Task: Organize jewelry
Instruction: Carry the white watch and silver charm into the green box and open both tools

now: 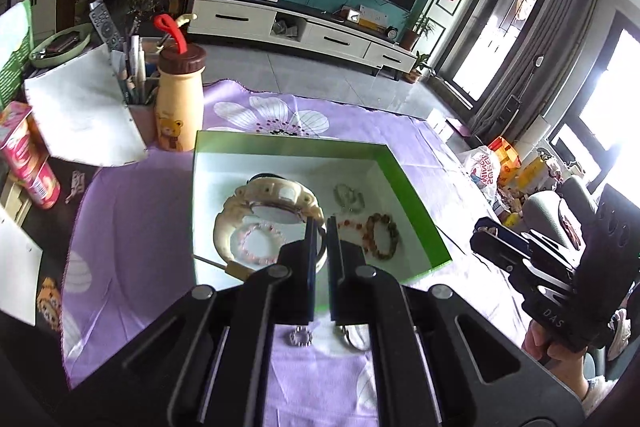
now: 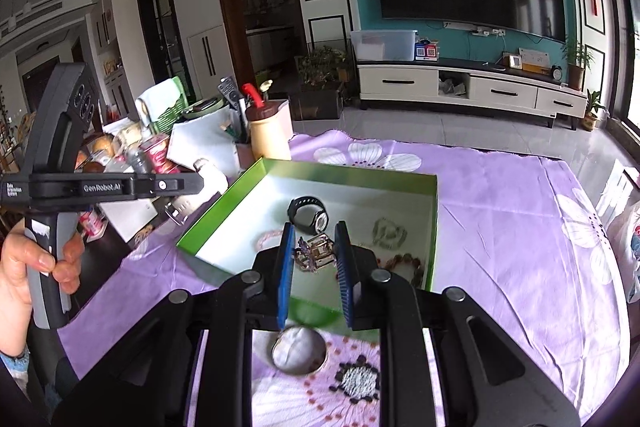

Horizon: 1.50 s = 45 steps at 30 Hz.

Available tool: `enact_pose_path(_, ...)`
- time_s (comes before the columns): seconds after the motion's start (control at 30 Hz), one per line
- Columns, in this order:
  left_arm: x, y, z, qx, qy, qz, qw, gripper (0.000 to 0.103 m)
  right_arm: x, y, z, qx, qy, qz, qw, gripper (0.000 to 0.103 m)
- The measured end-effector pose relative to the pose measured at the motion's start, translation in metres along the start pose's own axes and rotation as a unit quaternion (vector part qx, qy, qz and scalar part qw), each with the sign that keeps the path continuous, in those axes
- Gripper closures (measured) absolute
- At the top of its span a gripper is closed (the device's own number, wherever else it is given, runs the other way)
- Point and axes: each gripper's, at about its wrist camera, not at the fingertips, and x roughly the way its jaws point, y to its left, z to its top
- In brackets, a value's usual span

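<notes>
Now R gripper (image 2: 314,251) clamps gold jewelry piece (image 2: 316,253) above green box (image 2: 224,205); L gripper (image 1: 320,227) shut, empty.

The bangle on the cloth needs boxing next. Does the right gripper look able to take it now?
Probably not yet: the right gripper is shut on a gold ornament. The bangle lies unobstructed on the cloth just beneath it, reachable once emptied.

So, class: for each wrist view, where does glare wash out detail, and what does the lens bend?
Left wrist view: the windows at right blow out to white, and the TV cabinet curves with the fisheye. Right wrist view: lighting is more even, with only a bright strip of window at the right edge; the purple cloth's far edge bows, and dark vignetting fills the corners.
</notes>
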Motion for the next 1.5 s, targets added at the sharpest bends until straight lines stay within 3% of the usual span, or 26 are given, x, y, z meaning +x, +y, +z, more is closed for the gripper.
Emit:
enact_pose_path(0.6, 0.105, 0.038, 0.019, -0.038, 0.078, 0.038, 0.9955, 0.099, 0.093, -0.042, 0.021, 0.057, 0.074, 0.005, 0.996, 0.083)
enact_pose_path(1.1, 0.143, 0.046, 0.02, -0.027, 0.111, 0.074, 0.9907, 0.099, 0.159, -0.046, 0.021, 0.074, 0.152, 0.0, 0.986, 0.083)
enact_pose_path(1.5, 0.153, 0.047, 0.021, -0.027, 0.115, 0.081, 0.9897, 0.098, 0.178, -0.044, 0.02, 0.072, 0.177, -0.019, 0.981, 0.083)
